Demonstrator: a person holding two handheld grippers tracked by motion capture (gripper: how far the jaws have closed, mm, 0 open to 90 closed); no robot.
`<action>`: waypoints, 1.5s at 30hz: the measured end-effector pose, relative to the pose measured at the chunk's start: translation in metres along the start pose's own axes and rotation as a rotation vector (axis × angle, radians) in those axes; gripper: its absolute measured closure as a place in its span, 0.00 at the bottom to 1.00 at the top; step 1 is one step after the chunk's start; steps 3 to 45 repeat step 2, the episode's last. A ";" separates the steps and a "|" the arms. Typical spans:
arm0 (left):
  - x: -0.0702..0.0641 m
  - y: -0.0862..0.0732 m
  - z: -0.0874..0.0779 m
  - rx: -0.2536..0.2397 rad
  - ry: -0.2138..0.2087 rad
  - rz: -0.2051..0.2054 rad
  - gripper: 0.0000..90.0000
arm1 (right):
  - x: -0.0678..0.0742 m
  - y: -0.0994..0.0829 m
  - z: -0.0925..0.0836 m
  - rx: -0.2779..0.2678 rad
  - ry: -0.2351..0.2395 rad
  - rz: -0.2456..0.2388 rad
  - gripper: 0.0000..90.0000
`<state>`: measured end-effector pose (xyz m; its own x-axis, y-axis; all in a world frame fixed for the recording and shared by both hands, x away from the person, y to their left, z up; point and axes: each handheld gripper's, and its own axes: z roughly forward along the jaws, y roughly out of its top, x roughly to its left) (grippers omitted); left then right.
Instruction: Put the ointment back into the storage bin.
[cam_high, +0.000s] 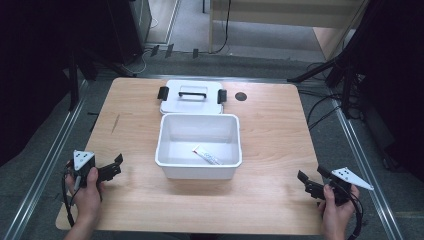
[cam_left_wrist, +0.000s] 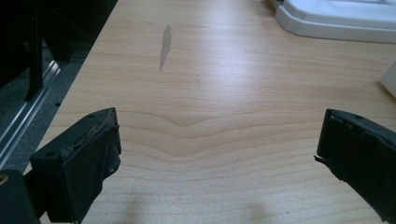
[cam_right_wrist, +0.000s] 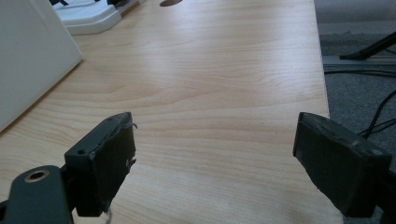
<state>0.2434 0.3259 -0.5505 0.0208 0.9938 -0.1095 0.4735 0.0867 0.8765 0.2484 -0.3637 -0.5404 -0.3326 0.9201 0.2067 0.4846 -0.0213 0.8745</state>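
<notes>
Both grippers rested low on the table (cam_high: 270, 125), jaws spread wide and empty: left gripper (cam_high: 118, 165) at the near left corner, right gripper (cam_high: 303, 181) at the near right. Bare wood lay between the jaws in each gripper view.

White box (cam_high: 198, 145) stood open at table centre, a small tube (cam_high: 207, 156) lying on its floor toward the near right corner. Lid (cam_high: 192, 96) lay flat just behind the box, handle up, at 12 o'clock from it.

Tube's long axis ran roughly 10 to 4 o'clock in the high view. From the left gripper the tube lay at about 3 o'clock; from the right gripper at about 10 o'clock.

Judged the two about equally far from the tube, the left perhaps slightly nearer. Either would have to rise over the box wall and come down from above, jaws set across the tube's long axis.
</notes>
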 end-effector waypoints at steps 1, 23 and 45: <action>0.000 0.000 0.000 0.002 -0.001 0.000 0.00 | 0.000 0.000 0.000 -0.005 0.003 0.005 0.15; 0.000 0.000 0.000 0.003 -0.001 0.001 0.00 | 0.001 0.001 -0.001 -0.014 0.003 0.012 0.15; 0.000 0.000 0.000 0.003 -0.001 0.001 0.00 | 0.001 0.001 -0.001 -0.014 0.003 0.012 0.15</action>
